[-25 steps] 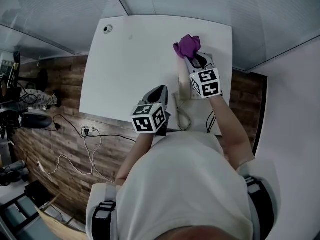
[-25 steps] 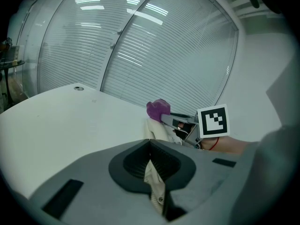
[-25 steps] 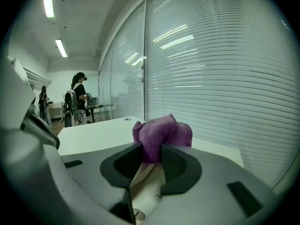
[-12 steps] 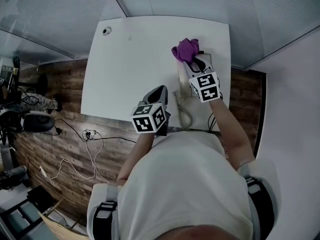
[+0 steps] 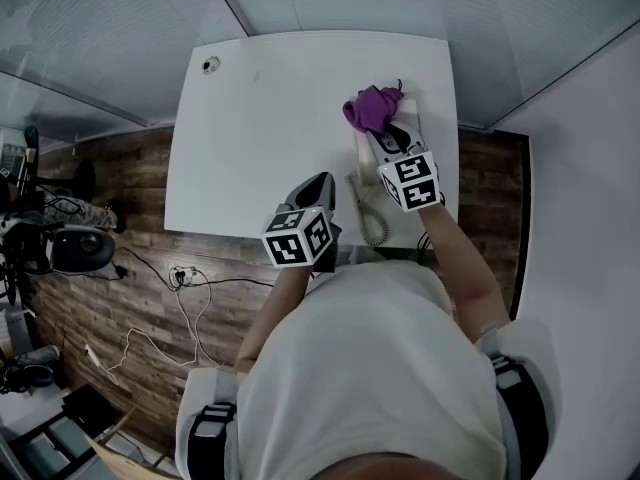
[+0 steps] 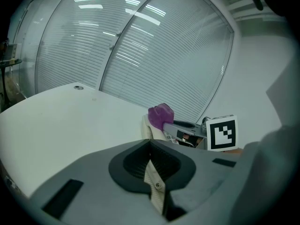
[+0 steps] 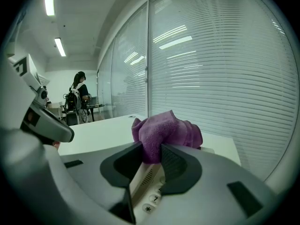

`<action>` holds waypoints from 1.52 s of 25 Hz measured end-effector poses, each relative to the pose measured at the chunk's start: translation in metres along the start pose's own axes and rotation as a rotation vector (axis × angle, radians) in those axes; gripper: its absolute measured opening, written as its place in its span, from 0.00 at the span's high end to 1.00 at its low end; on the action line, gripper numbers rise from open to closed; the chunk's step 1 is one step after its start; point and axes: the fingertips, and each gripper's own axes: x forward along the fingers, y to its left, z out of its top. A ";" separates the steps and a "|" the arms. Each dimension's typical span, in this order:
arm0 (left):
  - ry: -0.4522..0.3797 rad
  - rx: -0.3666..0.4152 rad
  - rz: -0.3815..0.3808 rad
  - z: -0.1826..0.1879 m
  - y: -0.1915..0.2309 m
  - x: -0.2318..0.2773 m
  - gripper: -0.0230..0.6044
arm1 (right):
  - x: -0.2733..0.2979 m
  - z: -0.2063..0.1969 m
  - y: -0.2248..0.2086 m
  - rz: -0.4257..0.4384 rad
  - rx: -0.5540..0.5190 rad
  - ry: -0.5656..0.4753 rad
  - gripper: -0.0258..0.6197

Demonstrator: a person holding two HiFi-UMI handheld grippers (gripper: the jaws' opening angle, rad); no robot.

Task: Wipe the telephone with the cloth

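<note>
A beige telephone (image 5: 372, 173) with a coiled cord (image 5: 370, 223) sits at the right side of the white table (image 5: 260, 128). My right gripper (image 5: 383, 131) is shut on a purple cloth (image 5: 371, 107) and holds it over the telephone's far end; in the right gripper view the cloth (image 7: 165, 133) bulges from between the jaws, with the keypad (image 7: 151, 201) just below. My left gripper (image 5: 318, 183) hovers shut and empty near the table's front edge, left of the telephone. From the left gripper view the cloth (image 6: 161, 116) and the telephone (image 6: 149, 131) lie ahead to the right.
A round cable port (image 5: 211, 64) marks the table's far left corner. Glass walls with blinds (image 7: 215, 69) stand close behind the table. Cables (image 5: 180, 278) lie on the wood floor at the left. A person (image 7: 77, 95) stands far off.
My right gripper has drawn back along the telephone toward me with the cloth, a short way. The left gripper has stayed in place.
</note>
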 end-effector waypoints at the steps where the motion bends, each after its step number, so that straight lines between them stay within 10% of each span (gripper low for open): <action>1: 0.000 0.003 -0.002 -0.001 0.000 -0.002 0.93 | -0.003 -0.001 0.002 -0.002 0.002 0.001 0.77; 38: 0.032 0.045 -0.072 -0.038 -0.017 -0.061 0.93 | -0.070 -0.087 0.066 -0.047 0.118 0.180 0.77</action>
